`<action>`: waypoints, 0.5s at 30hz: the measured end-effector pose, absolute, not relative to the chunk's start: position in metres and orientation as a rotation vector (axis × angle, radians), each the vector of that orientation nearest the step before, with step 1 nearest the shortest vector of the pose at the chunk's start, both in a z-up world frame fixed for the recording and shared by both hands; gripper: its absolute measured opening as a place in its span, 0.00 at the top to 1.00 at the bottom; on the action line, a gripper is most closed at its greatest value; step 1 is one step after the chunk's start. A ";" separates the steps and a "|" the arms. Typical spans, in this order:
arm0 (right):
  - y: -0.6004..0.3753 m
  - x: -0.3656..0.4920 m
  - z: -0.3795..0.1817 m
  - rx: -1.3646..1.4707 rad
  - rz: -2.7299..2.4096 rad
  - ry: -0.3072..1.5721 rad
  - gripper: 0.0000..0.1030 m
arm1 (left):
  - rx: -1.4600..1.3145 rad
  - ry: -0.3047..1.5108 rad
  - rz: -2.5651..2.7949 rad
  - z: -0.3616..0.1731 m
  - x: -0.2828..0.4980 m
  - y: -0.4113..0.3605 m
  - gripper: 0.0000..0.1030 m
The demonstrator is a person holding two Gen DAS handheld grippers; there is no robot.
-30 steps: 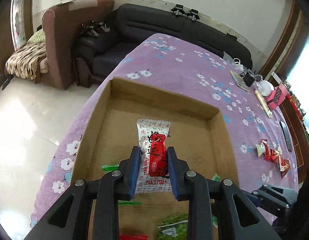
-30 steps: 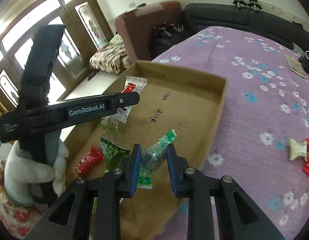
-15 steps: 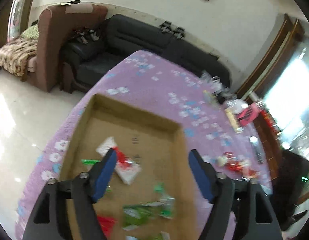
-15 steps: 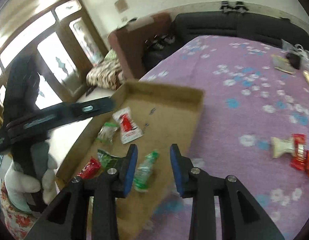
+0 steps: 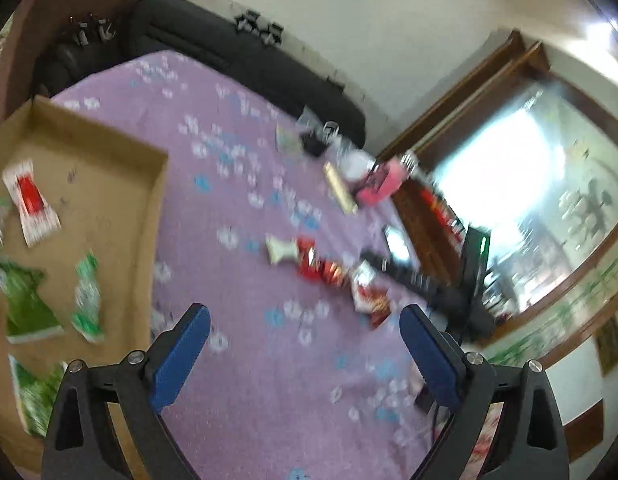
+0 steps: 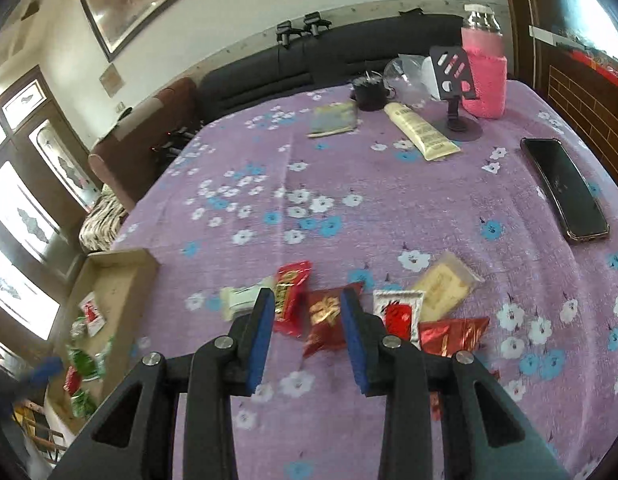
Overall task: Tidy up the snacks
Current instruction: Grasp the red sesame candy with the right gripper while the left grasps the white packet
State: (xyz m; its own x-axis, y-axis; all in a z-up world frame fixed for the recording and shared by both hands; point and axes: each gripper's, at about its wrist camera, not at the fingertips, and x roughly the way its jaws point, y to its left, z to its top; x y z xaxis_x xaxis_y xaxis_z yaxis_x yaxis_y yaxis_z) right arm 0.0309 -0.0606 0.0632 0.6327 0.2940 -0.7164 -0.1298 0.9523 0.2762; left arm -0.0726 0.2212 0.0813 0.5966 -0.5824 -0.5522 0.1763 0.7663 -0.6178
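Both tools, left tool [image 5: 305,334] and right tool [image 6: 308,314], gape empty.

Both the left gripper [image 5: 305,334] and the right gripper [image 6: 308,322] are built from black angular linkage arms. Silver round screws are set at the joints, and blue pads are fitted inside the jaws.

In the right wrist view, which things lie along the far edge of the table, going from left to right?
Flat packet → dark cup → cream tube → black stand → pink bottle.
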 end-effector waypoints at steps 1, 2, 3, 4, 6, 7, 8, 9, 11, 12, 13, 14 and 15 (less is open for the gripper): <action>-0.054 0.037 0.061 0.188 0.249 0.860 0.68 | -0.519 0.826 -0.450 0.079 -0.075 0.216 0.06; -0.052 0.039 0.059 0.175 0.250 0.866 0.68 | -0.488 0.828 -0.433 0.077 -0.078 0.212 0.06; -0.045 0.047 0.055 0.163 0.252 0.878 0.68 | -0.458 0.826 -0.417 0.076 -0.081 0.209 0.06; -0.037 0.056 0.050 0.149 0.252 0.895 0.68 | -0.429 0.823 -0.403 0.076 -0.084 0.207 0.06; -0.022 0.070 0.038 0.103 0.239 0.934 0.68 | -0.390 0.813 -0.381 0.079 -0.089 0.210 0.06; -0.016 0.076 0.033 0.085 0.233 0.951 0.68 | -0.380 0.807 -0.374 0.080 -0.091 0.213 0.06; -0.011 0.080 0.027 0.068 0.228 0.968 0.70 | -0.369 0.801 -0.368 0.082 -0.092 0.216 0.06; -0.006 0.083 0.021 0.055 0.224 0.988 0.78 | -0.356 0.794 -0.361 0.085 -0.094 0.218 0.06; -0.004 0.082 0.015 0.052 0.230 1.002 0.81 | -0.336 0.784 -0.353 0.087 -0.095 0.221 0.06; -0.003 0.079 0.014 0.048 0.236 1.000 0.83 | -0.326 0.782 -0.355 0.088 -0.094 0.221 0.06; -0.003 0.073 0.014 0.043 0.252 1.005 0.83 | -0.314 0.781 -0.360 0.088 -0.092 0.221 0.06; -0.003 0.069 0.014 0.049 0.268 1.012 0.83 | -0.305 0.784 -0.363 0.088 -0.091 0.219 0.06; -0.004 0.062 0.014 0.058 0.285 1.027 0.84 | -0.296 0.789 -0.366 0.088 -0.088 0.216 0.06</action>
State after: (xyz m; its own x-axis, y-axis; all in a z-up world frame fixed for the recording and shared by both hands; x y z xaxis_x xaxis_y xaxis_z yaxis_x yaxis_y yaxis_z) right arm 0.0620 -0.0037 0.0138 0.4839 0.2614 -0.8352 -0.2068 0.9615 0.1811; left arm -0.0881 0.2159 0.0875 0.6480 -0.4253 -0.6318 0.2078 0.8968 -0.3905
